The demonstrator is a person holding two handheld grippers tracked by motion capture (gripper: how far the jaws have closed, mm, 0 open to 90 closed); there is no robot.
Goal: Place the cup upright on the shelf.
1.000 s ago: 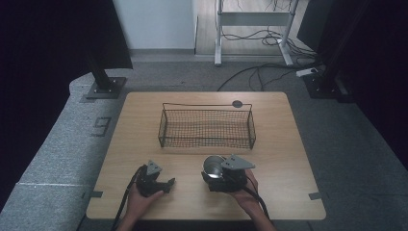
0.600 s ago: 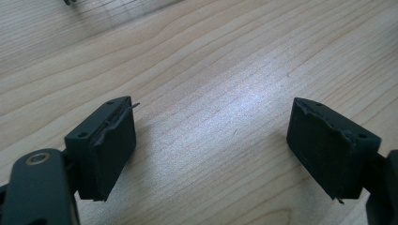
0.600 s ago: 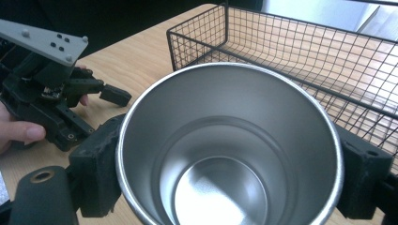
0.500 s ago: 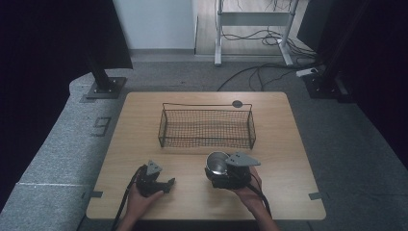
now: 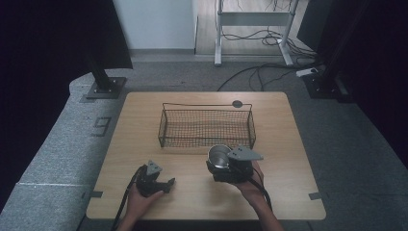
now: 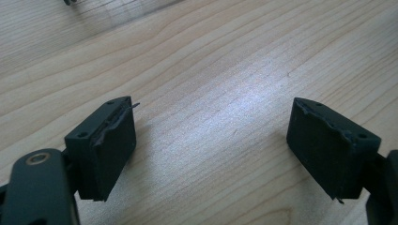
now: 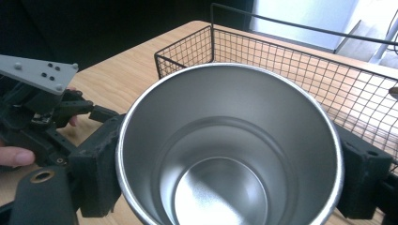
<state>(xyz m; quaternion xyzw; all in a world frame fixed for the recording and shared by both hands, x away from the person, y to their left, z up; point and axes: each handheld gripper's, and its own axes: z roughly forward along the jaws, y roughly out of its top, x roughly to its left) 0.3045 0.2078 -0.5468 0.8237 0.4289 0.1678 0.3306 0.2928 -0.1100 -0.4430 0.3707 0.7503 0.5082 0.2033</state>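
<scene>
High view looks down on a wooden table [image 5: 288,144] with a black wire basket [image 5: 207,126] at its middle; just in front of the basket's near right corner, the right gripper [image 5: 220,161] holds a steel cup [image 5: 219,155], and the left gripper [image 5: 169,183] rests low over the table's near left part, well apart from the cup. Right gripper view shows the jaws pressed against opposite sides of the upright, empty cup [image 7: 230,145], the basket [image 7: 300,70] close behind it; left gripper view shows those jaws spread wide over bare wood [image 6: 211,93], pinching nothing.

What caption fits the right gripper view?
Right gripper clamps an empty steel cup before a wire basket.
</scene>
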